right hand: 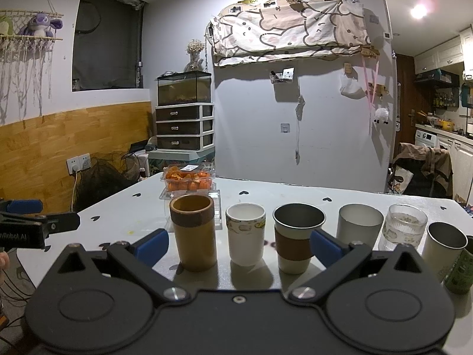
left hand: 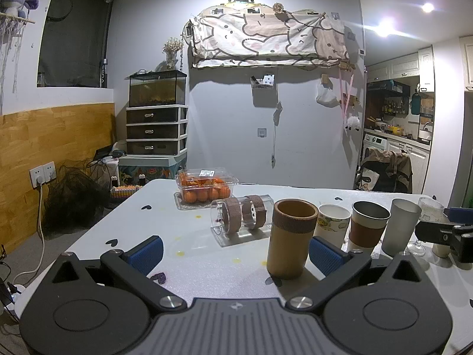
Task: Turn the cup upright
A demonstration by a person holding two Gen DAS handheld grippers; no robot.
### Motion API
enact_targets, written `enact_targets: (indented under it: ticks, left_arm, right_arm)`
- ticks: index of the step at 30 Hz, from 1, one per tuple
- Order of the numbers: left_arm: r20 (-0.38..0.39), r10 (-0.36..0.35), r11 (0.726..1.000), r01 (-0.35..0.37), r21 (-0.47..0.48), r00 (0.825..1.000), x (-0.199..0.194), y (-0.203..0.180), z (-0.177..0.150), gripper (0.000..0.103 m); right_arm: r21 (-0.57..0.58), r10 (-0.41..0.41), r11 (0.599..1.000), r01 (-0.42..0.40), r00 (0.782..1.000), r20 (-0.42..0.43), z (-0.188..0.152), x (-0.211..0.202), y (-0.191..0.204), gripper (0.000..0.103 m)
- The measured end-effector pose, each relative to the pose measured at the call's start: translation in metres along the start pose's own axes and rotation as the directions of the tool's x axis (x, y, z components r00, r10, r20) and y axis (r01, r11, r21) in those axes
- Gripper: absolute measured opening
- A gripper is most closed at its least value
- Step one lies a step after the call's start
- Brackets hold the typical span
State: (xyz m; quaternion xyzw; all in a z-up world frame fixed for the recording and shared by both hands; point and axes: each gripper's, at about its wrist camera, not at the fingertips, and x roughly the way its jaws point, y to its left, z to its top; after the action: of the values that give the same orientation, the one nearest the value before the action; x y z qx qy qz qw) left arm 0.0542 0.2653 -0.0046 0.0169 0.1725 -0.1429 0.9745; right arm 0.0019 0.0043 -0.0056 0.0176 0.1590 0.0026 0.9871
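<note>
A clear glass cup with two brown bands (left hand: 241, 217) lies on its side on the white table (left hand: 207, 269), mouth toward the left. In the right wrist view it is mostly hidden behind the tan cup. My left gripper (left hand: 235, 254) is open and empty, in front of the lying cup, with the upright tan bamboo cup (left hand: 291, 238) between its fingers but not touched. My right gripper (right hand: 239, 247) is open and empty, in front of a row of upright cups: the tan cup (right hand: 193, 232), a white paper cup (right hand: 245, 233) and a dark cup with a brown sleeve (right hand: 297, 236).
More upright cups stand to the right: a frosted one (right hand: 359, 222), a ribbed glass (right hand: 403, 226) and a steel one (right hand: 442, 245), with a green can (right hand: 461, 272) at the edge. A clear box of oranges (left hand: 205, 188) sits at the table's back.
</note>
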Motion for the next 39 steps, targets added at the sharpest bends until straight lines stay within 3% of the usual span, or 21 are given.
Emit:
enact_targets:
  ticks: [39]
  left_arm:
    - [0.004, 0.001, 1.0, -0.001, 0.003, 1.0, -0.0004, -0.0007, 0.0007, 0.103]
  right_arm:
    - [0.0, -0.001, 1.0, 0.001, 1.0, -0.001, -0.0023, -0.0014, -0.0036, 0.103]
